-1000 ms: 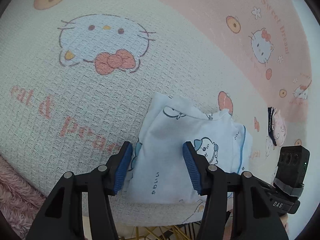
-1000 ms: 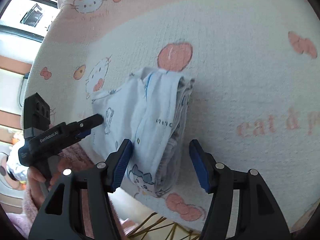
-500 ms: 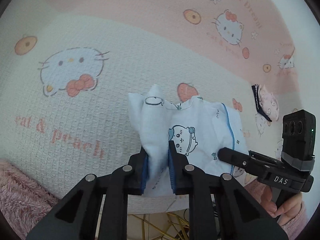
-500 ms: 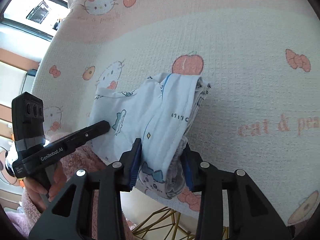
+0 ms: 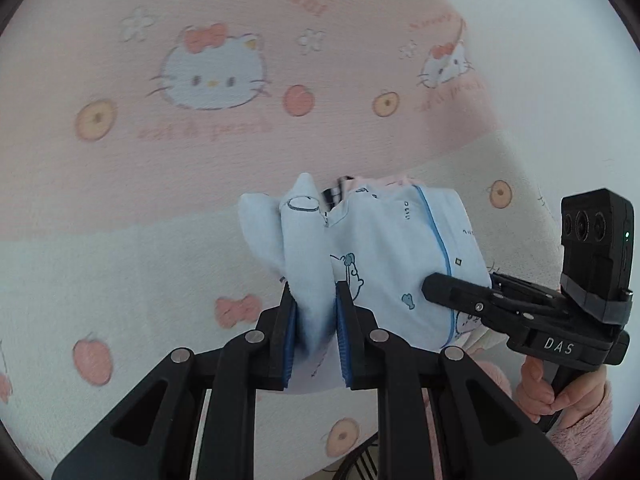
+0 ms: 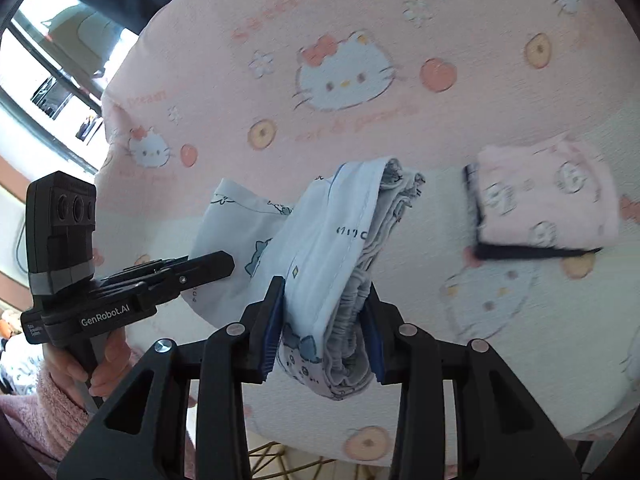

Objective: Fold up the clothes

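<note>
The folded blue garment is held up off the cat-print blanket, pinched at two spots along its near edge: the left gripper is clamped on the thin side, the right gripper on the thick, bunched side. Its long axis runs across between the two tools. The folded pink garment is lying further out, to the right of the bundle (clearly apart from it), so the right hand is judged nearer for setting blue next to pink.
</note>
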`<state>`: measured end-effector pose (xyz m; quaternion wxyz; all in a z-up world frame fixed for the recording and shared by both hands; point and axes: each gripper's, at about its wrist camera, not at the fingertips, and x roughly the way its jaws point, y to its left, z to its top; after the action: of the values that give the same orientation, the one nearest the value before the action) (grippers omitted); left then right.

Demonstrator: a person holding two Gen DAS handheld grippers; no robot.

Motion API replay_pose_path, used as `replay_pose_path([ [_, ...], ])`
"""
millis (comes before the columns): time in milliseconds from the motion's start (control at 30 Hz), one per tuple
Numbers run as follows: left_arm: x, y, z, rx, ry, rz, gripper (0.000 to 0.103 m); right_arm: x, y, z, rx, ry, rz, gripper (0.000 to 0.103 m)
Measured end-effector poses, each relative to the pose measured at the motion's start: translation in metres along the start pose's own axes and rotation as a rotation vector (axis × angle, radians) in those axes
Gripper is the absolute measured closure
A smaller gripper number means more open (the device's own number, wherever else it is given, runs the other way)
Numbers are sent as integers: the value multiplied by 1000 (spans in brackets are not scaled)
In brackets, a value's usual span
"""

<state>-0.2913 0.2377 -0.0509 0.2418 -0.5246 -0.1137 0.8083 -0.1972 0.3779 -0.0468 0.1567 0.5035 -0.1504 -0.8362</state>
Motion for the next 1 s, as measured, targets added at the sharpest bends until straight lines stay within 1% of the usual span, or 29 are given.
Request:
replay_pose_path([
  [67, 22, -31, 20, 28, 11, -17, 85, -24, -35, 21, 12, -31, -40, 67],
  [133, 45, -54, 44, 51, 22, -28, 85, -44, -67, 39, 25, -57, -75, 67],
  [233, 76, -73, 76, 55, 35, -45, 85, -57, -100, 58, 37, -72, -108, 67],
  [300, 95, -82, 87, 52, 39, -51, 85, -55, -122, 65, 42, -69, -126, 67],
  [433, 128, -87, 94, 54, 43, -51, 84, -46, -165, 73, 53, -75, -135, 67],
  [500, 147, -84, 90, 59, 51, -56, 85, -36, -183, 74, 42, -109, -118, 67],
  [567, 171, -76, 87, 39, 61, -31, 85, -25, -203, 74, 48, -150, -103, 67],
  [600, 185, -72, 85, 25, 74, -12, 85, -15, -214, 73, 60, -142, -114, 67],
  [667, 212, -60, 79, -1, 137, 29, 81, 10, -236, 70, 94, -85, -157, 67],
  [700, 218, -57, 76, -4, 160, 36, 74, 23, -246, 67, 111, -39, -181, 67],
  [733, 223, -54, 73, -7, 183, 43, 65, 27, -254, 65, 123, -30, -171, 65],
  [800, 208, -56, 72, 26, 140, 38, 61, 19, -263, 63, 140, -77, -121, 64],
  [833, 195, -57, 72, 42, 86, 60, 61, 10, -264, 64, 144, -108, -130, 64],
  [900, 164, -62, 69, 58, -80, 117, 61, -9, -264, 65, 148, -177, -167, 64],
  [933, 153, -68, 68, 84, -144, 105, 61, -20, -263, 65, 149, -215, -188, 63],
  [967, 149, -75, 68, 117, -174, 72, 61, -27, -258, 66, 126, -234, -190, 61],
  [1000, 151, -81, 69, 150, -169, 38, 61, -32, -251, 67, 93, -245, -183, 61],
])
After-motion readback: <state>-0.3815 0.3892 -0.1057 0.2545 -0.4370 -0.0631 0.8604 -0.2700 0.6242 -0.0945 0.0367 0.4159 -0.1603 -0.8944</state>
